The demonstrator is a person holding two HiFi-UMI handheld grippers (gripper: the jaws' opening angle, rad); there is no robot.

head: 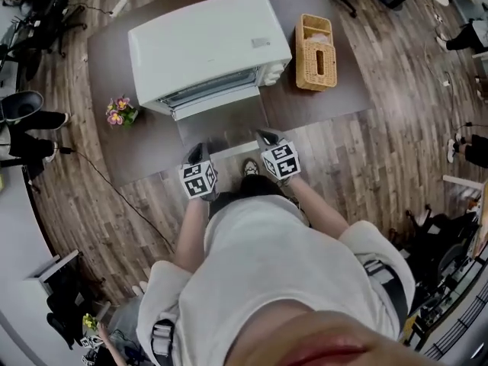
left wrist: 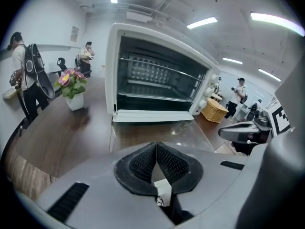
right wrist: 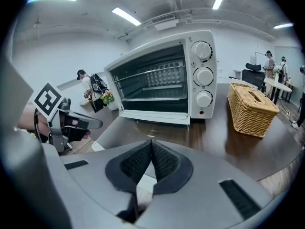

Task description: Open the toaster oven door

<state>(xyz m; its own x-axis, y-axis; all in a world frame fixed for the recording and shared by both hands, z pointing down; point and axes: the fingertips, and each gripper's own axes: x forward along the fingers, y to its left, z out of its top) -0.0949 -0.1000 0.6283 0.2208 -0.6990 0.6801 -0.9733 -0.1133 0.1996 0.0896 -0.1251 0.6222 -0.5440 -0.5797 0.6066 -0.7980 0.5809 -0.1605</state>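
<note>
While one toaster oven (head: pixel 206 44) sits open, left claw (left wrist: pixel 156 145), right claw (right wrist: pixel 151 142) both pressed together, empty; one basket (head: pixel 316 53), one flowerpot (left wrist: pixel 75 101).

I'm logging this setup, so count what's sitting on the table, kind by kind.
Toaster oven: 1
Wicker basket: 1
Flower pot: 1
Total: 3

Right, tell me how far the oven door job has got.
Done: the door of the toaster oven lies folded down flat, and the rack inside is exposed. In hand: nothing; the left gripper and right gripper are both shut and empty, near the door's front edge. Left: seemingly nothing but drawing the grippers away.
</note>
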